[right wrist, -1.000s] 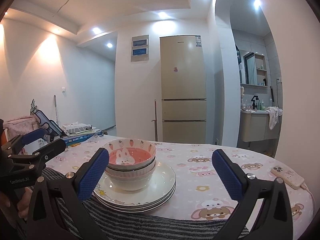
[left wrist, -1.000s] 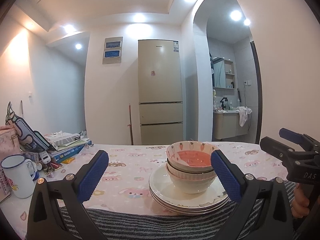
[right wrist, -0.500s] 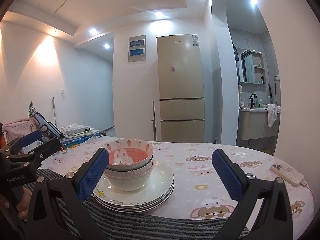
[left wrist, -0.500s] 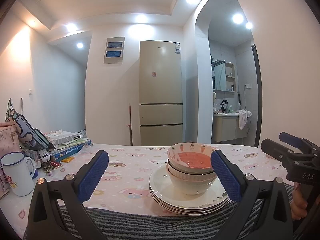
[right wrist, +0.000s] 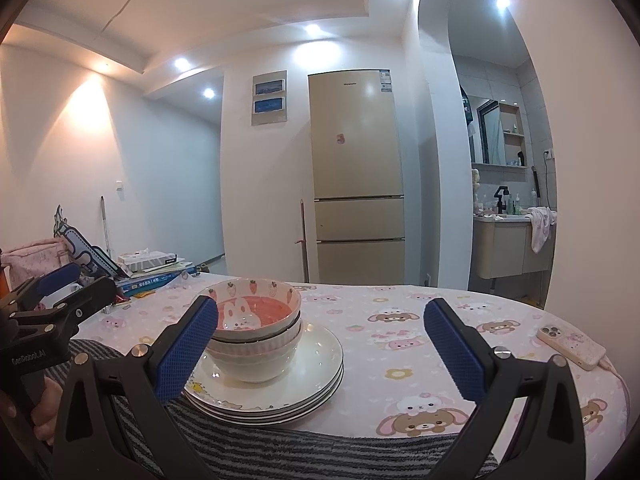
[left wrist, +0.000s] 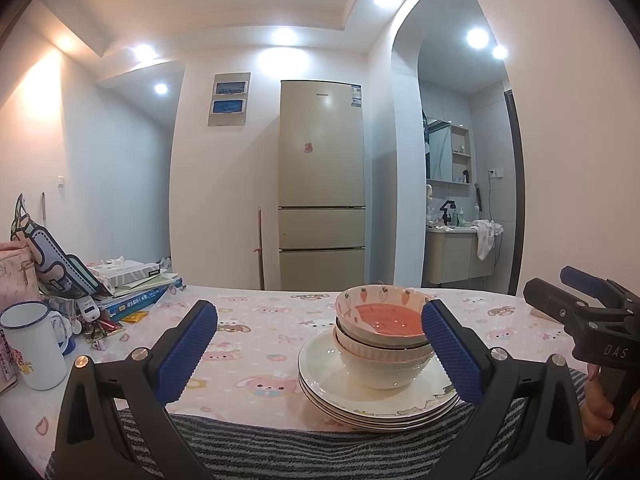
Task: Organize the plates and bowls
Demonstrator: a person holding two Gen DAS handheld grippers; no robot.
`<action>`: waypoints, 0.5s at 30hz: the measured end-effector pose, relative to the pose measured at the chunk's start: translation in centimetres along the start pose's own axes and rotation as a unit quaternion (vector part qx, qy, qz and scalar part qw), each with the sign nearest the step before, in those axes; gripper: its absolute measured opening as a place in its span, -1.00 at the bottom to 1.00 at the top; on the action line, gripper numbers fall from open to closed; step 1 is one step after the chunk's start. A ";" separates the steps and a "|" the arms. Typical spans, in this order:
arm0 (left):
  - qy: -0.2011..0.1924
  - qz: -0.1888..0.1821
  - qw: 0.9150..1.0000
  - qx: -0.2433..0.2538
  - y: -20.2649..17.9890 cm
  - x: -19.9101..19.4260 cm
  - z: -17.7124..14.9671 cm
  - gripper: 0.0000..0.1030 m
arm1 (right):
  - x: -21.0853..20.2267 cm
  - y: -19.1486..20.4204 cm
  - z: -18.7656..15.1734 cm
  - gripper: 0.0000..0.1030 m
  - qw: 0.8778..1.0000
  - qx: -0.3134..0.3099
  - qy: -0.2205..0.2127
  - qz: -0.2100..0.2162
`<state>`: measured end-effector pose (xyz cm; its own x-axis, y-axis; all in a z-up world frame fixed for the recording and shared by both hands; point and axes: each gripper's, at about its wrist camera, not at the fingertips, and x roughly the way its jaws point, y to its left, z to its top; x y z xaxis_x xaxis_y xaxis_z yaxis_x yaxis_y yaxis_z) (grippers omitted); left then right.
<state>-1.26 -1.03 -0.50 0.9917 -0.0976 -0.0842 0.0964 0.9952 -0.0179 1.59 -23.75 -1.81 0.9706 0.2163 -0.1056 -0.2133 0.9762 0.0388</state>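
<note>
Bowls beyond left hand-held gripper

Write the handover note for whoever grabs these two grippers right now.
Left gripper: open, empty, held back from the dishes.
Right gripper: open, empty, also clear of them.
Dishes: bowls nested, strawberry bowl on top, sitting on the stacked plates at the table's near edge, partly on the striped cloth.
Done: plates and bowls look gathered into one pile.
Left: possibly nothing; check whether the pile needs moving.
</note>
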 end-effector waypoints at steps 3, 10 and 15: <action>-0.003 -0.002 1.000 -0.001 0.0 -0.1 0.0 1.00 | 0.0 0.0 0.0 0.99 1.000 0.001 -0.001 0.000; -0.001 -0.002 1.000 -0.002 -0.1 -0.1 -0.1 1.00 | 0.0 0.0 0.0 0.99 1.000 0.001 0.000 0.000; -0.002 -0.002 1.000 -0.002 0.0 -0.1 -0.1 1.00 | 0.0 0.0 0.0 0.99 1.000 0.001 0.001 0.000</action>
<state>-1.32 -1.02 -0.58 0.9917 -0.1009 -0.0797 0.0994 0.9948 -0.0231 1.59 -23.73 -1.78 0.9704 0.2164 -0.1069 -0.2133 0.9762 0.0404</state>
